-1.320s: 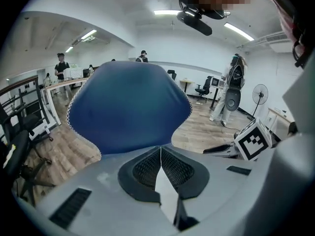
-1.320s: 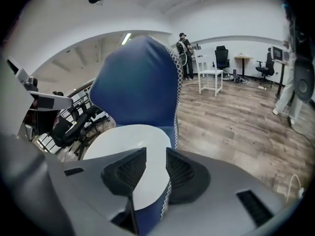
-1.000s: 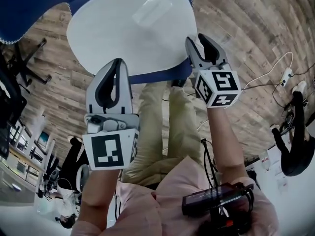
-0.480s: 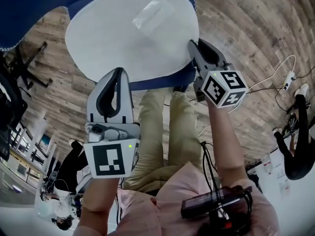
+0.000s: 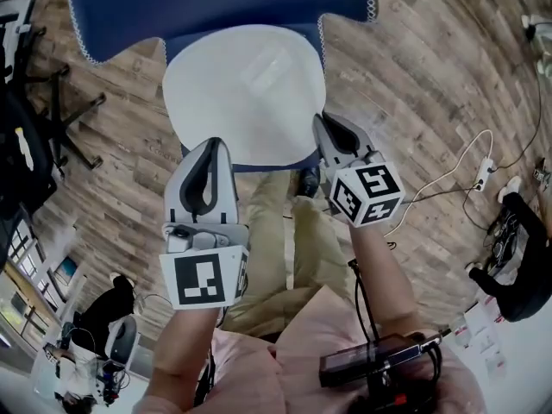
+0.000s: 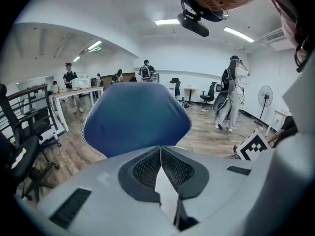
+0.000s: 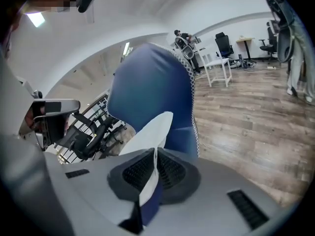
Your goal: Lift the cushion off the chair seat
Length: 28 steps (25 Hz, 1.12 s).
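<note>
A round white cushion (image 5: 244,93) with a blue underside lies over the seat of a blue chair (image 5: 216,3). My left gripper (image 5: 207,147) is shut on the cushion's near left edge. My right gripper (image 5: 325,126) is shut on its near right edge. In the left gripper view a white sliver of cushion (image 6: 165,183) shows between the shut jaws of the left gripper (image 6: 161,151), with the chair back (image 6: 135,119) behind. In the right gripper view the cushion (image 7: 150,132) runs edge-on out of the shut right gripper (image 7: 155,154), beside the chair (image 7: 152,82).
The person's legs (image 5: 285,231) stand just before the chair on a wood-plank floor. A black office chair base (image 5: 39,119) sits at the left. Cables and a power strip (image 5: 479,166) lie at the right. People and desks (image 6: 74,90) are farther back.
Both grippers stay shut on the cushion's near edge. In the head view the cushion now looks smaller and more central, the chair back shows above it, and the right gripper has shifted left and down.
</note>
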{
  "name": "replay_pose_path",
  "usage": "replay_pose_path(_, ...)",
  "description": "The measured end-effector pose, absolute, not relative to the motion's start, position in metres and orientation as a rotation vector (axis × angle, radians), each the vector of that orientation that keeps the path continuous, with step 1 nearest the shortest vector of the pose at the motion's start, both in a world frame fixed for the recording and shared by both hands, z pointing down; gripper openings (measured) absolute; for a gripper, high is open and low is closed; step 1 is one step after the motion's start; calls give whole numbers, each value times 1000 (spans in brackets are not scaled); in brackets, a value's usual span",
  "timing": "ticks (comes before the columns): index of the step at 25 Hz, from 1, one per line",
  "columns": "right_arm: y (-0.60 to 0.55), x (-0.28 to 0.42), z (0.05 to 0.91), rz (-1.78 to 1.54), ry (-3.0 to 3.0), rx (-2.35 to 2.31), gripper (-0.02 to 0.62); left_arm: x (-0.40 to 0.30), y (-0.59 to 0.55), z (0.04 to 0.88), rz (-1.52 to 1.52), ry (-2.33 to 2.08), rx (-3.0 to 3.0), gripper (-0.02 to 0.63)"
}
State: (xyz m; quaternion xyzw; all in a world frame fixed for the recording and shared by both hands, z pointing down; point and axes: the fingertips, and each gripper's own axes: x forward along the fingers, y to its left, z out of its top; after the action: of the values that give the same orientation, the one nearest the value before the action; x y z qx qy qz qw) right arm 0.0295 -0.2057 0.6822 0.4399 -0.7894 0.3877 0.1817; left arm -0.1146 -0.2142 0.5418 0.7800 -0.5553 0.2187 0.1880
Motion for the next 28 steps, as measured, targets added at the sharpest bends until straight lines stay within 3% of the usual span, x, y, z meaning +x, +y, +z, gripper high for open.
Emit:
replay_pose_path(10,-201,24,568,894,-2304,1233,17,-120,-187,449,485,-1705,2220,14)
replay_pose_path(28,-167,52,390,532,-2404,1323,17,-67,-150,301,272,-1778,2456,14)
